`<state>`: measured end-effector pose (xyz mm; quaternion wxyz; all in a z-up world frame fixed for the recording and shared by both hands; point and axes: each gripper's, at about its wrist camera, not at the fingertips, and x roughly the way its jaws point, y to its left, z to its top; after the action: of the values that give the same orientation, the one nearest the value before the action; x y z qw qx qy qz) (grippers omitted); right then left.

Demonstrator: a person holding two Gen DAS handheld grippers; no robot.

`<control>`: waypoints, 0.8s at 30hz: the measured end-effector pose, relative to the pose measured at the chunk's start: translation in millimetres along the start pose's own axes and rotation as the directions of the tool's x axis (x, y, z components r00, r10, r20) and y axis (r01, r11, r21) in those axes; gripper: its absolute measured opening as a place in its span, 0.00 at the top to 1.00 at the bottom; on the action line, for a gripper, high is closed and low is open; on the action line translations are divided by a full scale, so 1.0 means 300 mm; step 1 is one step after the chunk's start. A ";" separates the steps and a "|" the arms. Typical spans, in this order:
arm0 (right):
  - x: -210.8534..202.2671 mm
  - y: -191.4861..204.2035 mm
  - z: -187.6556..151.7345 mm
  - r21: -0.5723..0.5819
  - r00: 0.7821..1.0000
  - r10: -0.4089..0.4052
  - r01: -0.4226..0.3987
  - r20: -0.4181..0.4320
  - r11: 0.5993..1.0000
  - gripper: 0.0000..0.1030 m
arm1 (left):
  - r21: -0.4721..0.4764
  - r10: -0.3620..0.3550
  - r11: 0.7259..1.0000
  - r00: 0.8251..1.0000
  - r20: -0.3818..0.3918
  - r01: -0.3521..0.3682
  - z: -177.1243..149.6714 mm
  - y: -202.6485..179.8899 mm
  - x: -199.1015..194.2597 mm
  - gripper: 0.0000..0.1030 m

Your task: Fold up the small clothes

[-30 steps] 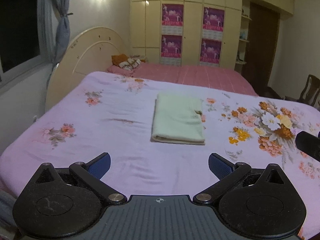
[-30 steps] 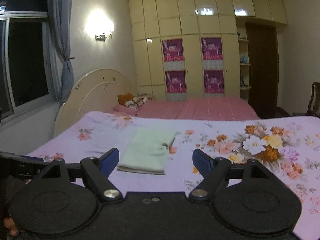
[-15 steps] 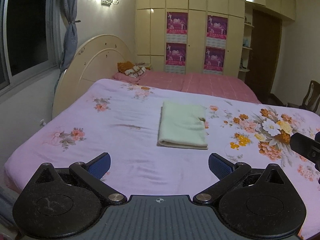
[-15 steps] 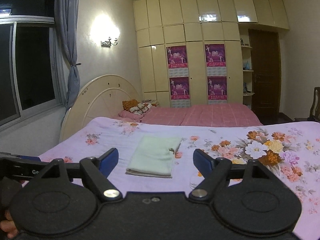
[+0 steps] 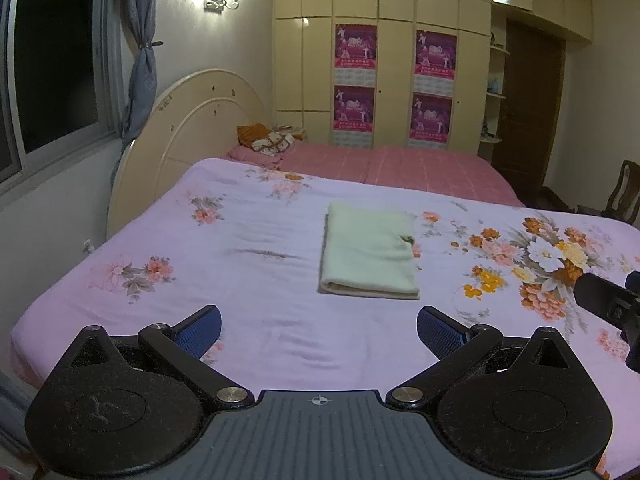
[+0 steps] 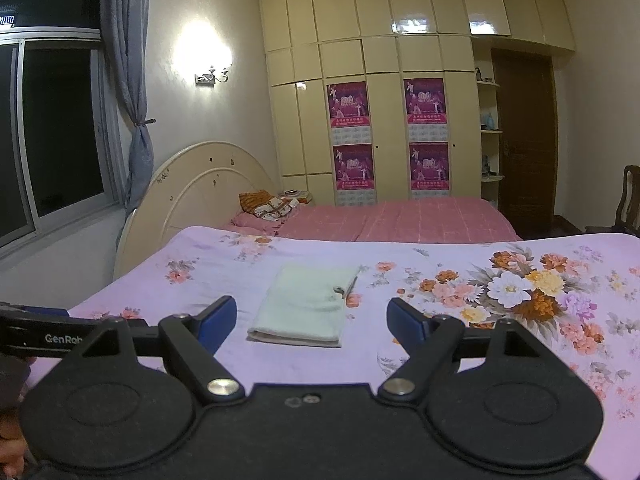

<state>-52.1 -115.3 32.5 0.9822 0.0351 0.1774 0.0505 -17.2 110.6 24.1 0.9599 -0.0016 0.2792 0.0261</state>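
A pale green garment (image 5: 369, 251) lies folded into a neat rectangle on the lilac floral bedspread (image 5: 248, 280), a small tag at its right edge. In the right wrist view the same folded garment (image 6: 306, 304) lies just beyond the blue pads. My left gripper (image 5: 319, 330) is open above the near part of the bed, short of the garment, nothing between its fingers. My right gripper (image 6: 311, 320) is open too, held back from the garment and empty. The right gripper's black body (image 5: 608, 300) shows at the right edge of the left wrist view.
A cream headboard (image 5: 192, 136) stands at the left. A second bed with a pink cover (image 5: 400, 164) and a pillow lies behind. Cream wardrobes (image 6: 384, 120) with posters fill the back wall. A dark door (image 6: 524, 140) and a wooden chair (image 5: 624, 188) are at the right.
Both cameras have tipped upward a little, so the garment sits lower in the views and more wall shows. The garment has not moved. Both grippers stay open.
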 end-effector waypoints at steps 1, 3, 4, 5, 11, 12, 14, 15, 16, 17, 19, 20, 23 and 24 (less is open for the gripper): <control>0.003 -0.001 -0.001 0.000 1.000 0.000 0.000 -0.002 1.000 0.21 | 0.000 -0.001 1.000 1.000 -0.001 0.001 0.001 0.000 0.003 0.00; 0.009 -0.003 -0.002 0.000 1.000 -0.001 0.001 -0.007 1.000 0.21 | -0.002 -0.002 1.000 1.000 -0.004 0.002 -0.001 -0.004 0.003 0.00; 0.012 -0.003 -0.003 0.000 1.000 -0.001 0.001 -0.010 1.000 0.21 | -0.002 -0.002 1.000 1.000 -0.005 0.002 -0.001 -0.008 0.004 0.00; 0.015 -0.004 -0.004 0.001 1.000 -0.001 0.001 -0.014 1.000 0.20 | -0.001 -0.003 1.000 1.000 -0.005 0.003 -0.001 -0.008 0.006 0.00; 0.021 -0.007 -0.009 0.003 1.000 0.000 0.000 -0.020 1.000 0.20 | -0.005 -0.007 1.000 1.000 -0.014 0.007 -0.004 -0.013 0.015 0.00; 0.022 -0.007 -0.009 0.002 1.000 0.001 -0.001 -0.020 1.000 0.20 | -0.006 -0.008 1.000 1.000 -0.015 0.008 -0.005 -0.013 0.017 0.00; 0.025 -0.005 -0.013 -0.002 1.000 0.003 -0.003 -0.022 1.000 0.20 | -0.007 -0.011 1.000 1.000 -0.018 0.011 -0.007 -0.014 0.021 0.00; 0.028 -0.004 -0.014 -0.003 1.000 0.003 -0.003 -0.024 1.000 0.20 | -0.007 -0.012 1.000 1.000 -0.020 0.012 -0.008 -0.014 0.022 0.00; 0.032 -0.005 -0.016 -0.004 1.000 0.003 -0.003 -0.026 1.000 0.20 | -0.007 -0.011 1.000 1.000 -0.020 0.011 -0.007 -0.014 0.024 0.00; 0.034 -0.006 -0.017 -0.005 1.000 0.005 -0.005 -0.028 1.000 0.20 | -0.007 -0.012 1.000 1.000 -0.020 0.012 -0.008 -0.013 0.026 0.00; 0.042 -0.006 -0.020 -0.008 0.999 0.004 -0.005 -0.034 1.000 0.20 | -0.006 -0.013 1.000 1.000 -0.021 0.013 -0.008 -0.015 0.026 0.00; 0.044 -0.005 -0.021 -0.008 0.999 0.004 -0.005 -0.036 1.000 0.20 | -0.006 -0.014 1.000 1.000 -0.023 0.014 -0.008 -0.015 0.029 0.00; 0.054 -0.007 -0.022 -0.005 0.999 0.006 -0.006 -0.043 1.000 0.20 | -0.006 -0.017 1.000 1.000 -0.026 0.017 -0.007 -0.020 0.036 0.00; 0.058 -0.008 -0.023 -0.005 0.999 0.005 -0.005 -0.045 1.000 0.20 | -0.005 -0.016 1.000 1.000 -0.026 0.016 -0.007 -0.021 0.038 0.00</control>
<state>-38.0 -115.4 19.9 0.9780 0.0320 0.1990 0.0543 -8.4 104.9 16.3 0.9563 -0.0063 0.2916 0.0189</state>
